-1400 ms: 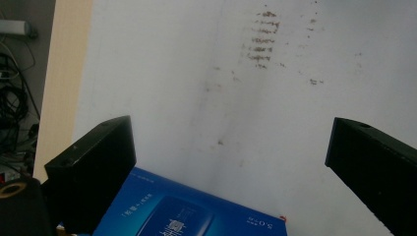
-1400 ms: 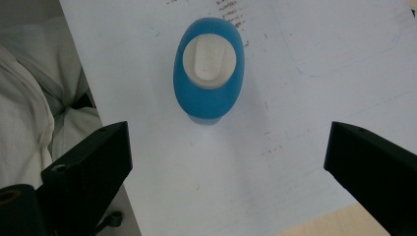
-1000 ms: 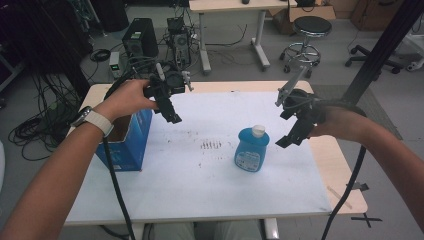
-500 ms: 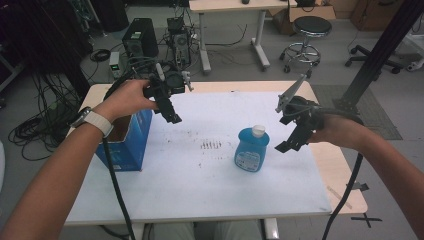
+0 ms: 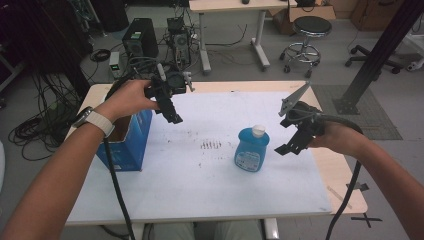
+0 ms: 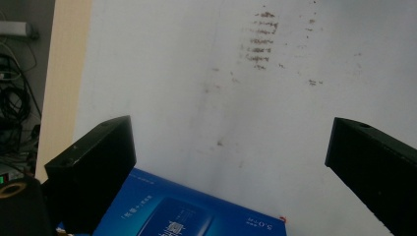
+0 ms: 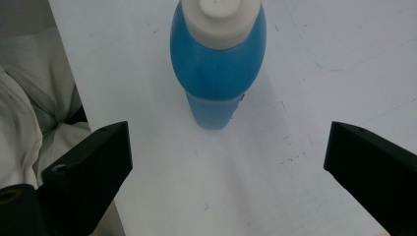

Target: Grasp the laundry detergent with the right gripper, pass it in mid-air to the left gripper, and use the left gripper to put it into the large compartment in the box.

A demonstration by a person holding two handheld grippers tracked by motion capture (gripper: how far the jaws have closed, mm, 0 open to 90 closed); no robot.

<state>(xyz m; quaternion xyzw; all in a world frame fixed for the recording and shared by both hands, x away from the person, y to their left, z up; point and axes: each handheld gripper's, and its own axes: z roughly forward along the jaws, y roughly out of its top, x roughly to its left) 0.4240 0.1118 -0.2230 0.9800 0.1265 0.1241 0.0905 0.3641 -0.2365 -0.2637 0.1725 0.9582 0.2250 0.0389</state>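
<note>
A blue bottle (image 5: 252, 149) with a white cap stands upright on the white table sheet (image 5: 200, 175), right of centre. My right gripper (image 5: 291, 142) hangs just to its right, open and empty; in the right gripper view the bottle (image 7: 216, 59) sits ahead between the wide jaws. At the table's left edge is an open blue box (image 5: 127, 142). Above its far right corner my left gripper (image 5: 172, 115) is held open and empty. The box's printed side (image 6: 187, 211) lies below the jaws in the left gripper view.
Dark smudge marks (image 5: 211, 145) dot the sheet's middle. Beyond the table's far edge are computer towers (image 5: 140, 37), tangled cables, a desk and a stool (image 5: 306, 30). A black post (image 5: 375, 55) rises at the far right.
My right gripper has come down and moved left, closer to the bottle. The left gripper and the box stay where they were.
</note>
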